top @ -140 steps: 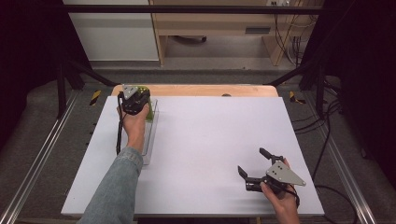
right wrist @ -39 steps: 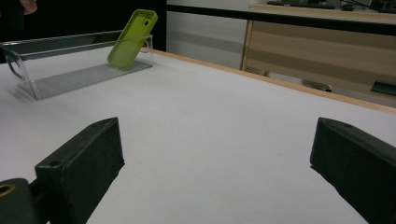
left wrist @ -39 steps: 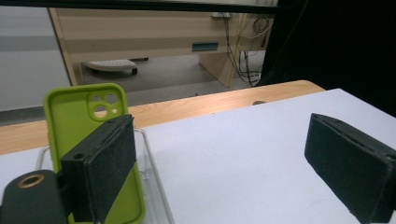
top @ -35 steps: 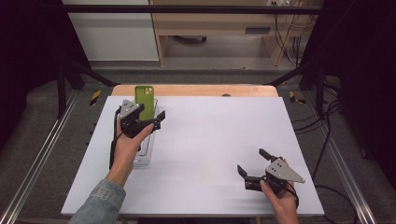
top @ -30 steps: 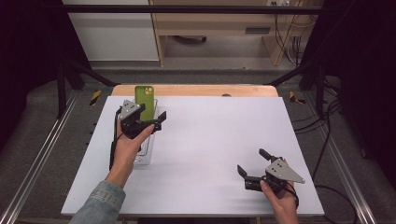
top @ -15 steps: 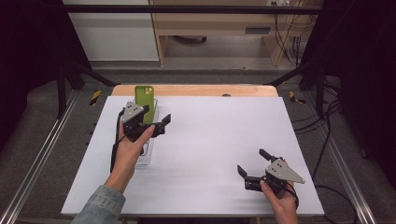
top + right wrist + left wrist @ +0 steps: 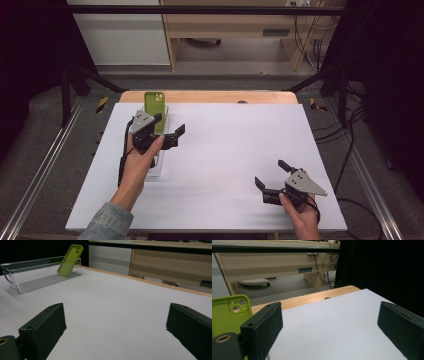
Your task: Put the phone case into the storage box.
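A lime-green phone case stands leaning against the far end of a clear plastic tray at the table's left; its camera cutouts face me. My left gripper hovers open just in front of and right of the case, over the tray, holding nothing. In the left gripper view the case sits left of the jaws, and the left gripper is spread wide. My right gripper rests open near the front right of the table. The right gripper view has the case in the tray, far beyond the right gripper.
The white table top has a wooden strip along its far edge. Metal rails run down both sides. Beyond the table stand a wooden desk and hanging cables.
The left gripper let go of the green case, which now leans in the tray's far end. It drew back toward me and slightly right, jaws open. The right gripper stayed put.
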A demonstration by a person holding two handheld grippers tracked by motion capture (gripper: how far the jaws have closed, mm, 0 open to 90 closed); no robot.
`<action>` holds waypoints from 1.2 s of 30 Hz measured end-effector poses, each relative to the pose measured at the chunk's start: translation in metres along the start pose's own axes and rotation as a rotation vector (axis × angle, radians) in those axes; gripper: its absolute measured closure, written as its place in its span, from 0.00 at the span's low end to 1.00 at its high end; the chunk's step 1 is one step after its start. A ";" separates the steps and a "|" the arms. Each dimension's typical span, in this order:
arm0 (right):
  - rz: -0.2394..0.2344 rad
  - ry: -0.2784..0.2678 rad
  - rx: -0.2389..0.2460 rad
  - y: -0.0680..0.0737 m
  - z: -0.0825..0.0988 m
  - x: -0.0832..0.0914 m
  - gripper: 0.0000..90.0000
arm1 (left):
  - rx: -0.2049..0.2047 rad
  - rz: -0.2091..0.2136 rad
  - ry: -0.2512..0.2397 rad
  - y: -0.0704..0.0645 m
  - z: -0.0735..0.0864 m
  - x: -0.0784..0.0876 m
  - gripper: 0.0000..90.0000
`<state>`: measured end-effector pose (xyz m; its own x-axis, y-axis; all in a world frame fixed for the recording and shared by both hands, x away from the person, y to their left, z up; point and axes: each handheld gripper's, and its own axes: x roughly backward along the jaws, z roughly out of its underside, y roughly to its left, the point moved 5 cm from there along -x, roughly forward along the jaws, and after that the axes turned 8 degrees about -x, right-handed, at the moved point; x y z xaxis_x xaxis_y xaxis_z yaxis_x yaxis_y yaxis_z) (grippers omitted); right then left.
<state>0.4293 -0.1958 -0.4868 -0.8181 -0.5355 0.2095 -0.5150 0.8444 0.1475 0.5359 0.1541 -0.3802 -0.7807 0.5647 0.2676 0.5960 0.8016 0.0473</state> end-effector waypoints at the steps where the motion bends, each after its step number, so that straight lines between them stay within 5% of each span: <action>1: 0.001 -0.001 0.002 0.000 0.000 0.000 0.03 | -0.002 0.002 -0.001 -0.001 0.000 0.001 0.06; 36: 0.015 -0.005 -0.021 -0.005 0.000 0.002 0.03 | -0.068 0.043 -0.060 -0.011 -0.011 0.032 0.05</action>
<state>0.4303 -0.2011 -0.4868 -0.8269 -0.5230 0.2069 -0.4974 0.8517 0.1650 0.5066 0.1612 -0.3617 -0.7625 0.6111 0.2127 0.6394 0.7620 0.1030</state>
